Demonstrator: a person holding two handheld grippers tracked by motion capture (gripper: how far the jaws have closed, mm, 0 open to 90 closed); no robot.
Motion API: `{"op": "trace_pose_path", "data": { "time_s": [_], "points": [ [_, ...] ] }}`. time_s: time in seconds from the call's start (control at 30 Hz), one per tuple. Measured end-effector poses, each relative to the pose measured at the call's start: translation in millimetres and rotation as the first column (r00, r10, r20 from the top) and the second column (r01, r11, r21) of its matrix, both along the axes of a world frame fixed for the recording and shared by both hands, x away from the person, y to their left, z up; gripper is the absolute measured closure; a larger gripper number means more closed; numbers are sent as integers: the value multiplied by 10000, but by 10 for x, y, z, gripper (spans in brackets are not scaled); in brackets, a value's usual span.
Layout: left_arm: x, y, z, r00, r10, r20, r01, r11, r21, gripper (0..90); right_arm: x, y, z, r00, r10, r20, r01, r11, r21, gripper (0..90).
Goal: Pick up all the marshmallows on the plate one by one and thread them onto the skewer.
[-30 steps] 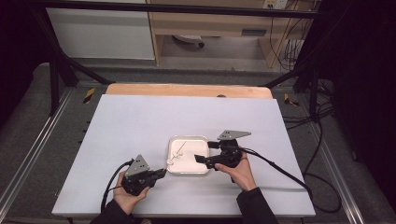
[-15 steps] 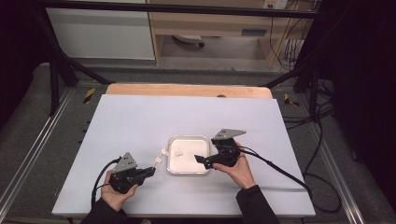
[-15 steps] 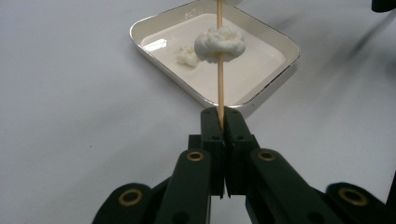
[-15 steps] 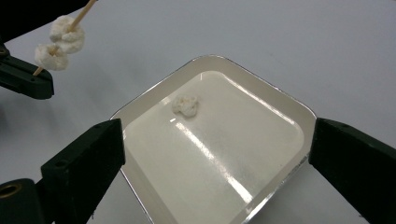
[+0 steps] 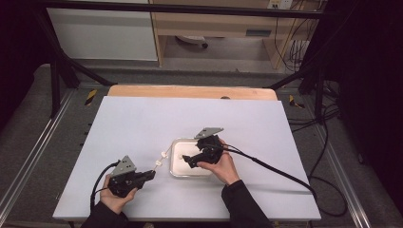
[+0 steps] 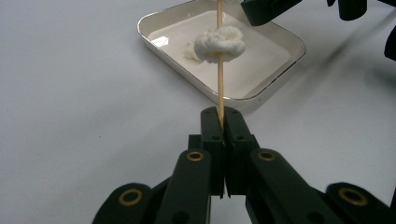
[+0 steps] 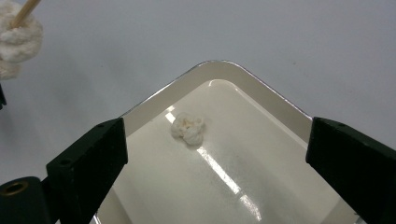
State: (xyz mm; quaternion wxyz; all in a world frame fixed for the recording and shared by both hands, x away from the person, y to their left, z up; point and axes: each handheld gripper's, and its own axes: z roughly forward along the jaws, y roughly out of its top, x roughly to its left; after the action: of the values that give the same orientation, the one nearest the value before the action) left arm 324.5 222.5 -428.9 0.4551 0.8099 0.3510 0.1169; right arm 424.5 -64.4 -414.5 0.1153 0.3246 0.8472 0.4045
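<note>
- The white table top (image 5: 142,123) lies bare to the left of and beyond the shallow white tray (image 5: 177,171), so a hand could pass freely there.
- The tray's low rim stands around the white lump (image 7: 187,128) on the tray floor; from above, the way to it is unobstructed.
- The right gripper (image 5: 186,158) hangs over the tray, jaws spread wide either side of that lump.
- The skewer (image 6: 219,70) with white pieces threaded on it, clamped in the left gripper (image 5: 151,174), slants towards the tray's left edge, perhaps just short of it, barring that side.
- Cables trail across the near right table.
</note>
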Motion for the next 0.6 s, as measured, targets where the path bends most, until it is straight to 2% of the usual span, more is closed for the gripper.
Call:
{"op": "trace_pose_path", "data": {
  "time_s": [0.23, 0.3, 0.4, 0.6],
  "points": [
    [12, 7, -8, 10000, 55, 3, -55, 10000, 40, 885, 56, 139, -75, 9998, 169, -69, -171, 9991, -377, 109],
    [15, 6, -13, 10000, 69, -15, -69, 10000, 37, 885, 70, 180, -106, 9998, 207, 2, -207, 9988, -451, 150],
    [16, 1, -17, 10000, 53, -17, -53, 10000, 51, 885, 96, 212, -161, 9996, 236, -135, -241, 9990, -384, 201],
    [18, -7, -24, 10000, 59, -20, -59, 10000, 44, 885, 124, 267, -247, 9987, 499, -143, -508, 9964, -686, 323]
  ]
}}
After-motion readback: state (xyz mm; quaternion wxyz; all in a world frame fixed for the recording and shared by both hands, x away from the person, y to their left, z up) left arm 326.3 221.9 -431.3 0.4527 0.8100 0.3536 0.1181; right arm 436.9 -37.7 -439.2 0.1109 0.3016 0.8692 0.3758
